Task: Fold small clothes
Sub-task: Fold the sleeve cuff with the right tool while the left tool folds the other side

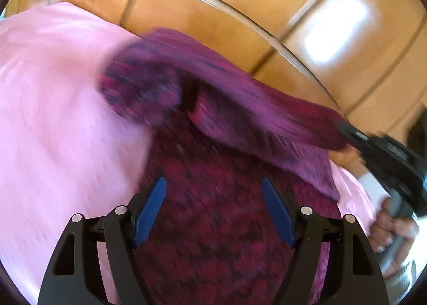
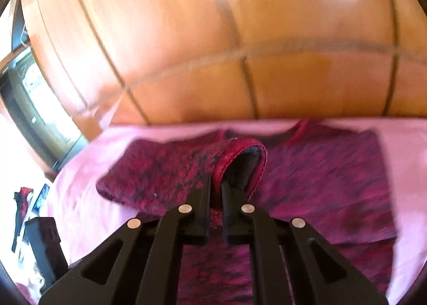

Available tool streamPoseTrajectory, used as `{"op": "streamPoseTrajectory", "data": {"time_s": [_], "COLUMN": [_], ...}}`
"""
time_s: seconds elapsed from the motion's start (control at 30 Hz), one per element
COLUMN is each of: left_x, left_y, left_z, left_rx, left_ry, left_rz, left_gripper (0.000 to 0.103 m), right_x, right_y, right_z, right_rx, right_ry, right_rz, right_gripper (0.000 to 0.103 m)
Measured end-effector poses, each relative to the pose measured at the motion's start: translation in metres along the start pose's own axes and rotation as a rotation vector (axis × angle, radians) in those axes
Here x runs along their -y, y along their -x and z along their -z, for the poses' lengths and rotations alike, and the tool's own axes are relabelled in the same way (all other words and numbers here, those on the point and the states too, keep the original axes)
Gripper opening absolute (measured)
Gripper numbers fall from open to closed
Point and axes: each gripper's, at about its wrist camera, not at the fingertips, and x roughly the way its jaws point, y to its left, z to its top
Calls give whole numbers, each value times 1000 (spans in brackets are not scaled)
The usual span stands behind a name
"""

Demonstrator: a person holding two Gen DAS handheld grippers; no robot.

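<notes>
A small magenta and black knit garment point(image 1: 221, 219) lies on a pink cloth point(image 1: 53, 118). My left gripper point(image 1: 213, 185) is open and empty, with its blue pads just above the garment's body. My right gripper point(image 2: 215, 185) is shut on the garment's sleeve cuff point(image 2: 240, 153) and holds it lifted above the body point(image 2: 333, 171). In the left wrist view the right gripper point(image 1: 344, 129) comes in from the right, with the sleeve point(image 1: 226, 91) stretched across over the body. Both views are blurred by motion.
The pink cloth point(image 2: 85, 198) covers a round glass table whose rim point(image 1: 240, 8) curves past the garment. Orange tiled floor point(image 2: 213, 38) lies beyond. A hand point(image 1: 389, 227) holds the right gripper's handle. A dark box and clutter point(image 2: 42, 238) sit at the far left.
</notes>
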Motion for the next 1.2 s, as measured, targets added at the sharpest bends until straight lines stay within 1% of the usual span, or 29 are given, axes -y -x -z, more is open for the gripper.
{"op": "streamPoseTrajectory", "data": {"time_s": [0.03, 0.1, 0.17, 0.2, 0.3, 0.33, 0.4, 0.43, 0.5, 0.57, 0.63, 0.7, 0.8, 0.9, 0.93, 0.97, 1.0, 1.07, 1.1, 1.13, 1.2], "left_x": [-1, -4, -5, -5, -9, -11, -16, -17, -17, -15, -17, -18, -22, -29, -33, -37, -39, -44, -45, -46, -45], "left_y": [-2, -9, -18, -24, -36, -40, -44, -48, -52, -56, -55, -54, -48, -32, -25, -17, -10, 6, 13, 19, 25], "left_z": [-5, -18, -28, -33, -42, -44, -47, -48, -48, -47, -45, -45, -42, -35, -33, -32, -32, -34, -37, -40, -50], "left_rx": [5, 10, -6, -22, -25, -27, -33, -43, -44, -40, -37, -38, -41, -38, -34, -26, -18, 3, 16, 25, 25], "left_ry": [2, 11, 14, 9, 7, 14, 32, 37, 26, 4, 5, -6, 5, 21, 38, 65, 85, 120, 133, 139, 143], "left_rz": [-36, -156, -235, -274, -363, -392, -405, -415, -434, -458, -457, -461, -447, -391, -358, -320, -292, -225, -195, -170, -129], "left_gripper": [71, 71, 71, 71, 71, 71, 71, 71, 71, 71, 72, 72, 72, 72, 72, 72, 72, 72, 72, 72, 72], "right_x": [8, 26, 41, 51, 72, 82, 105, 118, 140, 156, 168, 179, 179, 177, 177, 179, 179, 177, 176, 175, 171], "right_y": [11, 28, 37, 41, 45, 45, 42, 39, 33, 16, 3, 2, 6, 22, 25, 25, 26, 30, 35, 41, 54], "right_z": [-6, -13, -17, -18, -17, -16, -11, -8, -3, 14, 28, 36, 34, 30, 31, 32, 33, 35, 36, 36, 35], "right_rx": [31, 73, 97, 110, 123, 125, 112, 94, 46, -20, -58, -49, -44, -18, -28, -53, -61, -50, -40, -27, 13], "right_ry": [-6, -29, -48, -57, -87, -99, -133, -164, -210, -250, -284, -331, -340, -342, -335, -333, -320, -292, -291, -294, -284], "right_rz": [17, 41, 68, 92, 137, 167, 222, 234, 244, 269, 275, 253, 241, 195, 164, 151, 163, 177, 188, 199, 210], "right_gripper": [6, 5, 5, 5, 5, 5, 4, 4, 4, 4, 4, 4, 4, 4, 4, 4, 6, 15, 31, 44, 43]}}
